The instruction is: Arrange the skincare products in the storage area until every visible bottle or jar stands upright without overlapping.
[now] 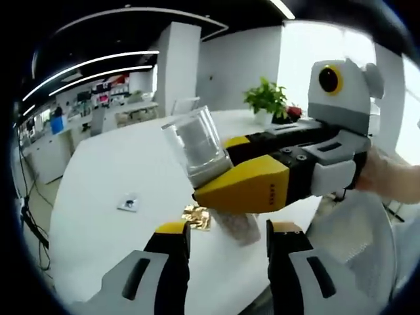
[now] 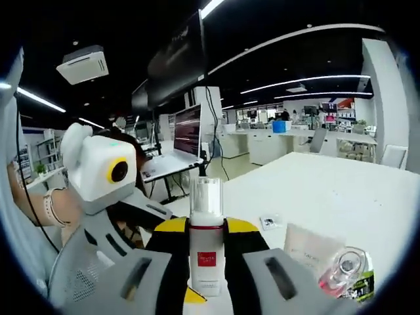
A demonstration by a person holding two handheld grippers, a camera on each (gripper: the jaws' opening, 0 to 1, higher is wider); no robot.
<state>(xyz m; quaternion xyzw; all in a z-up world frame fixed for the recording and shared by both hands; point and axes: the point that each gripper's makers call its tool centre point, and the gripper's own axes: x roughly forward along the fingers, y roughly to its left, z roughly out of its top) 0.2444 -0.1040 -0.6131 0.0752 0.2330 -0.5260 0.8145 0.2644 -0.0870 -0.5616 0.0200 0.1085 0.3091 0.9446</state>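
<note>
Here the task's thing is a single tall bottle (image 2: 206, 236), white-bodied with a clear cap on top and a red label low on its front; in the right gripper view it stands upright between the jaws of the right gripper (image 2: 207, 275), which are clamped against its sides. In the left gripper view the same bottle (image 1: 197, 152) appears tilted, its clear cap end up and to the left, held in the yellow jaws of the right gripper (image 1: 226, 172) that reaches in from the right, raised above the white table (image 1: 98, 197). The left gripper (image 1: 226, 262) sits just below the bottle, its two jaws spread apart and holding nothing. Counted in the right gripper view: one bottle in the grip, one pale flat packet (image 2: 308, 252) just right of it, and one small clear jar with a pinkish tint (image 2: 341, 269) lying beyond the packet, beside something green. In the left gripper view, one crumpled gold wrapper (image 1: 197, 216) lies below the bottle, one small flat sachet (image 1: 128, 202) farther left of it, and one potted green plant (image 1: 268, 102) stands well beyond it on the table. The left gripper (image 2: 131, 216) also shows to the bottle's left in the right gripper view, with a person's hand (image 2: 49, 207) behind it.
</note>
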